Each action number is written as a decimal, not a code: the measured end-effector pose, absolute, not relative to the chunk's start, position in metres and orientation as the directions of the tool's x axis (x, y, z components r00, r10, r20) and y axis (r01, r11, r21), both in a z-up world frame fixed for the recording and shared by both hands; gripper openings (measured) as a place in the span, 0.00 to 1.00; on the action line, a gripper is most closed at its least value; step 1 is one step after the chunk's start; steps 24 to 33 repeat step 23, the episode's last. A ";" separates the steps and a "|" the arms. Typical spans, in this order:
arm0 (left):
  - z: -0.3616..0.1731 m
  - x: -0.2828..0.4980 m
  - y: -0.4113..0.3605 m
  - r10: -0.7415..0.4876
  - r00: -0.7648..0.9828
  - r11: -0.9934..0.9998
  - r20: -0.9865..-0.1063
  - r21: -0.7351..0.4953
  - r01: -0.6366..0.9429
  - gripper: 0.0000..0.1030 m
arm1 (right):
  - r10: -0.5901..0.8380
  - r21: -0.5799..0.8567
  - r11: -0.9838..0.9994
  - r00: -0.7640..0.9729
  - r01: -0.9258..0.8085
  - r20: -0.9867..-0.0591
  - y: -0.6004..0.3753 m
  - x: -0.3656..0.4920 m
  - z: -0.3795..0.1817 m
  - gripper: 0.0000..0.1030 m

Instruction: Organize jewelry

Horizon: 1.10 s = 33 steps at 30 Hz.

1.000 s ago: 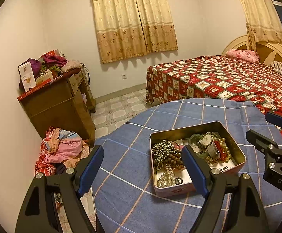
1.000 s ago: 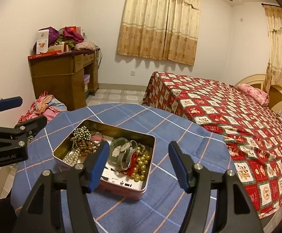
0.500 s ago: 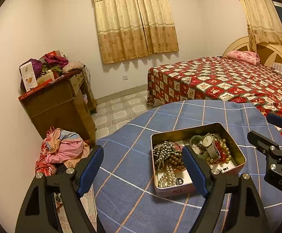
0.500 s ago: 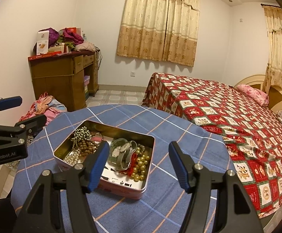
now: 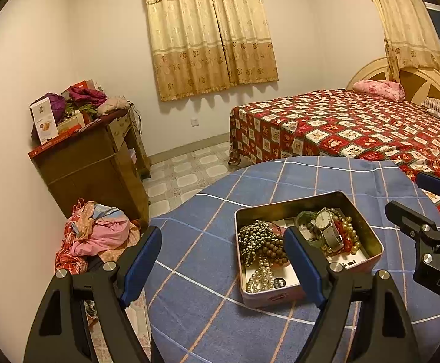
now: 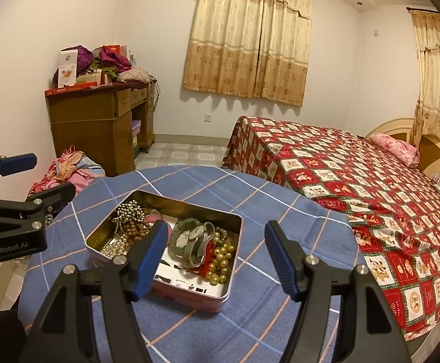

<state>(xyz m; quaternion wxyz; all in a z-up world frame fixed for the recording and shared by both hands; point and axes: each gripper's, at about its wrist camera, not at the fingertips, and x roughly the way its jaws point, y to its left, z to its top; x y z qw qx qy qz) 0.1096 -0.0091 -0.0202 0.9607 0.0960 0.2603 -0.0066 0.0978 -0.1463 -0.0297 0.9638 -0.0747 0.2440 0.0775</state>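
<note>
A: Where's the tin (image 6: 164, 243)?
B: Mid table (image 6: 262, 199), lid off. Jewelry inside: dark beads (image 5: 254, 237) and pearls (image 5: 260, 275) at one end, watch (image 5: 325, 227) and gold beads (image 6: 220, 257) at the other.
A: Claws?
B: Left gripper (image 5: 223, 266) spread wide, nothing btwn the jaws. Right gripper (image 6: 216, 257) also spread, empty, just short of the tin's near edge.

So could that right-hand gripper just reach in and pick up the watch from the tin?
Probably yes. The right gripper is open and empty, the tin has no lid, and the watch lies on top of the beads, uncovered.
</note>
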 end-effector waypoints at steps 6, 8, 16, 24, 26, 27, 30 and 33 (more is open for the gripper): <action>-0.021 0.109 -0.013 0.030 0.869 0.979 -0.494 0.191 0.075 0.80 | 0.112 -0.106 0.977 0.870 -0.184 -0.480 -0.146 0.098 -0.029 0.67; -0.020 0.107 -0.015 0.027 0.874 0.978 -0.485 0.195 0.078 0.80 | 0.113 -0.106 0.977 0.871 -0.185 -0.479 -0.146 0.098 -0.029 0.67; -0.026 0.110 -0.013 0.052 0.872 0.979 -0.487 0.198 0.052 0.80 | 0.112 -0.105 0.977 0.870 -0.184 -0.480 -0.147 0.098 -0.030 0.67; -0.029 0.108 -0.013 0.066 0.881 0.976 -0.469 0.212 0.040 0.80 | 0.112 -0.099 0.978 0.868 -0.182 -0.484 -0.152 0.100 -0.035 0.68; -0.029 0.108 -0.013 0.066 0.881 0.976 -0.469 0.212 0.040 0.80 | 0.112 -0.099 0.978 0.868 -0.182 -0.484 -0.152 0.100 -0.035 0.68; -0.029 0.108 -0.013 0.066 0.881 0.976 -0.469 0.212 0.040 0.80 | 0.112 -0.099 0.978 0.868 -0.182 -0.484 -0.152 0.100 -0.035 0.68; -0.029 0.108 -0.013 0.066 0.881 0.976 -0.469 0.212 0.040 0.80 | 0.112 -0.099 0.978 0.868 -0.182 -0.484 -0.152 0.100 -0.035 0.68; -0.029 0.108 -0.013 0.066 0.881 0.976 -0.469 0.212 0.040 0.80 | 0.112 -0.099 0.978 0.868 -0.182 -0.484 -0.152 0.100 -0.035 0.68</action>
